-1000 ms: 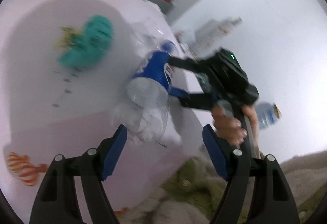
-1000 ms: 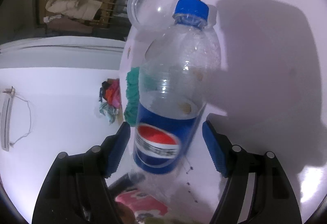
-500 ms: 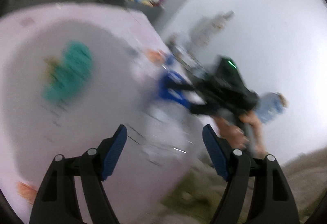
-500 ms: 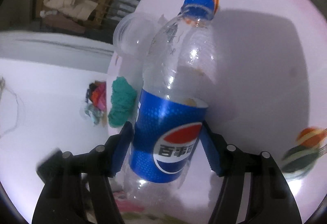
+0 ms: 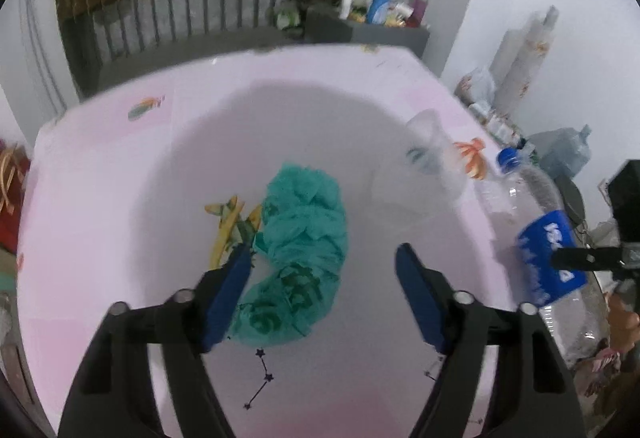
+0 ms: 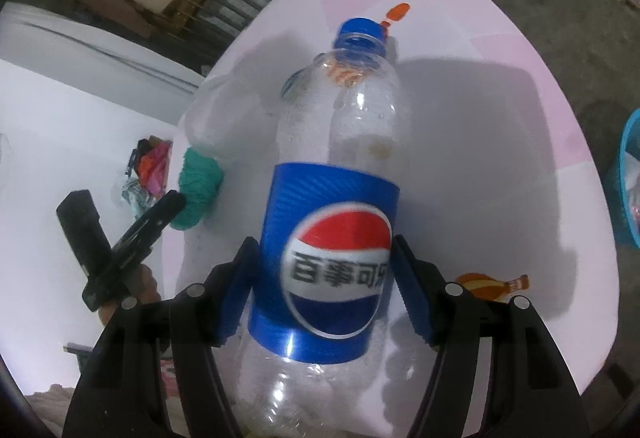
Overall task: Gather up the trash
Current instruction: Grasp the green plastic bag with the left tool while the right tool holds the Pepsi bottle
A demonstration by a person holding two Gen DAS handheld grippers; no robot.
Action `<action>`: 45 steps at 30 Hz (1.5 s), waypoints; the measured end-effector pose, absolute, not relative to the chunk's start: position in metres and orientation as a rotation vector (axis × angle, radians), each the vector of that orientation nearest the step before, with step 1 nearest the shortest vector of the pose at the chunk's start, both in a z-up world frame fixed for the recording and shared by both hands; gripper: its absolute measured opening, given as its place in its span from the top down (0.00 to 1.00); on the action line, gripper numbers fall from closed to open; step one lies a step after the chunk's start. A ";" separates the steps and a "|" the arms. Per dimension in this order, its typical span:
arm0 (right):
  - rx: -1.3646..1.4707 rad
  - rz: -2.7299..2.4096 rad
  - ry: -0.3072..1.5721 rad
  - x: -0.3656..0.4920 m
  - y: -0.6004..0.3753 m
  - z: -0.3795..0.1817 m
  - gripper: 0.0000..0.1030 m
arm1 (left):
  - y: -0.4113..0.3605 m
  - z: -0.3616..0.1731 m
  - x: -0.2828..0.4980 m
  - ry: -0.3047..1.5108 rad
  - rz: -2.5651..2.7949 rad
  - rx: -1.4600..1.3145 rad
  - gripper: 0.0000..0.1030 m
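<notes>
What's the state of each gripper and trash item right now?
Right gripper: shut on the Pepsi bottle.
Pepsi bottle: capped, looks empty, gripped at its blue label.
Left gripper: open, holding nothing, teal bag between its fingers.
Teal bag: crumpled, lying on the table.
Clear plastic cup: on its side on the table, untouched.

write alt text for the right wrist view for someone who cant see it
The right gripper clamps an empty Pepsi bottle with a blue cap, above a pale pink table. A crumpled green bag lies at left near the left gripper.
</notes>
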State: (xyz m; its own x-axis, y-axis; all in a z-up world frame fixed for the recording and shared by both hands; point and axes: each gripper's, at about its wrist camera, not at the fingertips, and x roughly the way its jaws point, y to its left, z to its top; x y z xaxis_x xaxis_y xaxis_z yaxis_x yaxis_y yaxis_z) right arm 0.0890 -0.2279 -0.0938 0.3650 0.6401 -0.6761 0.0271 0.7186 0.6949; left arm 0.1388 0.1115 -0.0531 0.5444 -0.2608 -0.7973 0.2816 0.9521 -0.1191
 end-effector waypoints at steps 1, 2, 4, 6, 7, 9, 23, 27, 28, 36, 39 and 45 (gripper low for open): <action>0.681 0.435 1.141 0.089 -0.228 -0.094 0.40 | 0.109 -0.056 0.143 0.953 -0.314 0.018 0.39; 0.671 0.437 1.137 0.086 -0.231 -0.093 0.40 | 0.110 -0.058 0.146 0.964 -0.310 0.004 0.44; 0.652 0.437 1.131 0.085 -0.229 -0.093 0.41 | 0.114 -0.063 0.149 0.987 -0.302 -0.041 0.52; 0.641 0.438 1.127 0.085 -0.226 -0.094 0.43 | 0.116 -0.065 0.147 0.998 -0.290 -0.059 0.61; 0.641 0.439 1.126 0.086 -0.227 -0.094 0.44 | 0.118 -0.064 0.145 1.000 -0.287 -0.069 0.61; 0.643 0.440 1.124 0.085 -0.229 -0.094 0.45 | 0.121 -0.062 0.139 1.004 -0.289 -0.099 0.61; 0.554 0.445 1.145 0.074 -0.232 -0.089 0.45 | 0.120 -0.057 0.069 1.090 -0.365 -0.203 0.61; 0.548 0.439 1.154 0.072 -0.234 -0.088 0.45 | 0.113 -0.057 0.056 1.074 -0.366 -0.145 0.59; 0.554 0.437 1.155 0.072 -0.235 -0.089 0.45 | 0.111 -0.056 0.055 1.063 -0.365 -0.122 0.57; 0.569 0.406 1.153 0.080 -0.236 -0.088 0.43 | 0.101 -0.060 0.062 1.004 -0.341 -0.013 0.40; 0.575 0.400 1.155 0.082 -0.235 -0.089 0.42 | 0.100 -0.070 0.067 1.021 -0.336 0.018 0.39; 0.560 0.393 1.155 0.079 -0.232 -0.088 0.37 | 0.094 -0.078 0.073 1.030 -0.328 0.037 0.39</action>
